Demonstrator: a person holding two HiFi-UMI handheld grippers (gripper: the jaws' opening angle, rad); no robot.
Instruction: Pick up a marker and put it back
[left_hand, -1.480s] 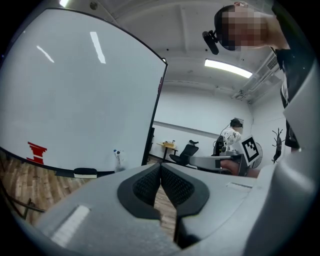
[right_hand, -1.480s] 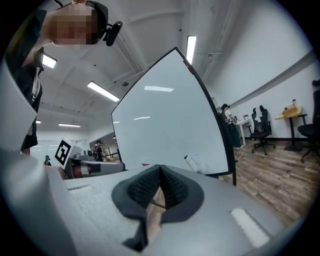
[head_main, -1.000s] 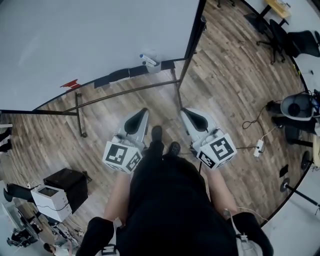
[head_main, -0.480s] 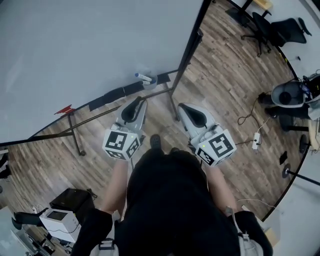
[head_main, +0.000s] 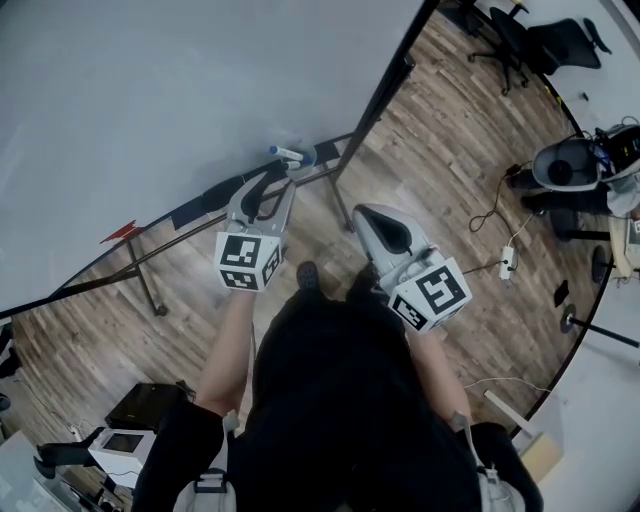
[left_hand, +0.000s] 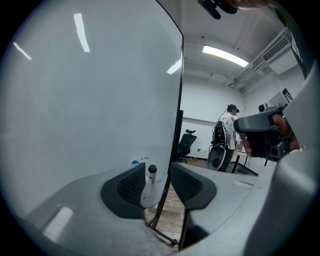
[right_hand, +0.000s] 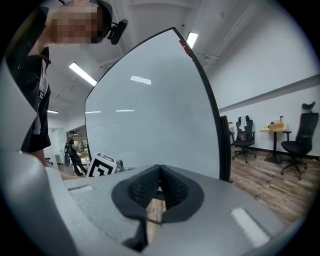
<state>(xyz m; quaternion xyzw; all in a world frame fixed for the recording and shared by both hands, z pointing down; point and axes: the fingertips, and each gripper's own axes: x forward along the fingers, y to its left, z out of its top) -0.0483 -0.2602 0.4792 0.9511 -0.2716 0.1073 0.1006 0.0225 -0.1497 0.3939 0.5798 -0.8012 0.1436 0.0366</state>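
A white marker with a black cap (left_hand: 151, 175) stands upright in a white cup (left_hand: 148, 196) on the whiteboard's ledge. I see it through the gap of my left gripper (left_hand: 161, 186), just beyond the pads and touching neither. The left jaws have just been opening and stand open with nothing between them. In the head view the left gripper (head_main: 272, 180) reaches up to the cup (head_main: 306, 156), where a blue-capped marker (head_main: 284, 153) also sticks out. My right gripper (head_main: 372, 218) hangs back over the floor, its pads (right_hand: 167, 189) pressed together on nothing.
The big whiteboard (head_main: 150, 90) fills the upper left; its black frame post (head_main: 385, 90) and metal legs (head_main: 150, 285) stand on the wood floor. A power strip with cable (head_main: 505, 263) and office chairs (head_main: 555, 40) are to the right. A person (left_hand: 230, 131) stands far back.
My left gripper has moved forward to the marker cup on the ledge and its jaws have opened. The right gripper has shifted slightly and stays shut.
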